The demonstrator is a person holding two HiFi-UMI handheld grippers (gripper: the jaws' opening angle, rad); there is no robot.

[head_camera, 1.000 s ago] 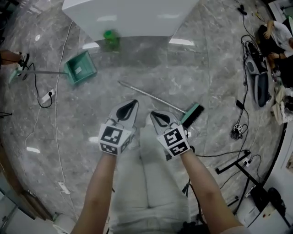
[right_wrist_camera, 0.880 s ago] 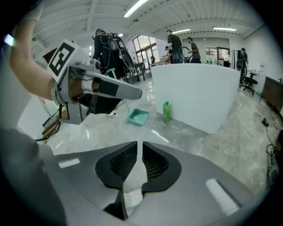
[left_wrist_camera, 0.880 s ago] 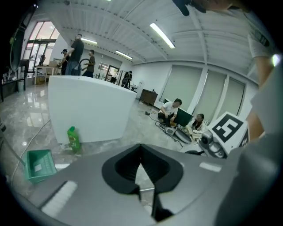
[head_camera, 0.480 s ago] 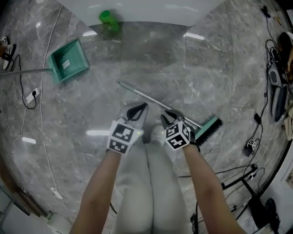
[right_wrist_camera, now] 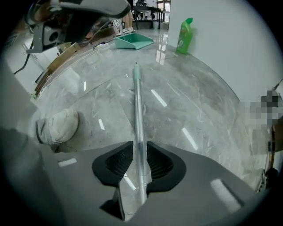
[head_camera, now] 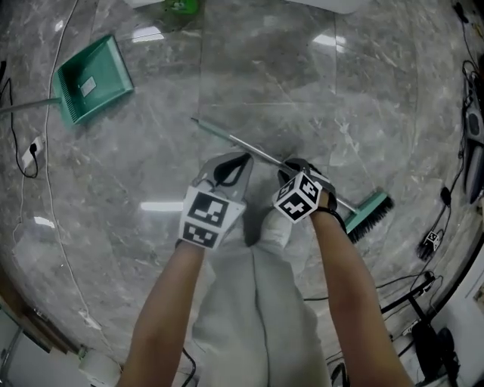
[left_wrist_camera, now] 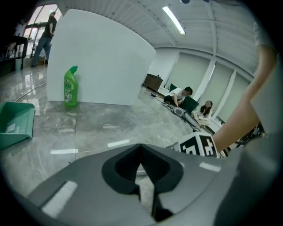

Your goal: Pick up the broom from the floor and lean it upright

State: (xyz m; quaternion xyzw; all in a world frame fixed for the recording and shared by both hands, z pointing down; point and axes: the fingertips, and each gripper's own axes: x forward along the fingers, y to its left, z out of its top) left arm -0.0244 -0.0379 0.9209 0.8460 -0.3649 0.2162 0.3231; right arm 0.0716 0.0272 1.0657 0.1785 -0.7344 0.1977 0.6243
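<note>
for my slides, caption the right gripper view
Right gripper, jaws opening, straddles the broom handle lying on the grey floor.

Head view: the right gripper (head_camera: 293,166) — jaws opening, handle between them — covers the mid section of the broom (head_camera: 243,143). The dustpan (head_camera: 92,79) handle runs off the left edge, and the green bottle (head_camera: 180,6) is cut by the top edge.

Right gripper view: the brush end is hidden behind the gripper body.

Left gripper view: the dustpan is cropped at the left edge.

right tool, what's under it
The broom handle, lying on the marble floor, runs between the right tool's opening jaws. In the head view the tool covers that stretch of handle.
</note>
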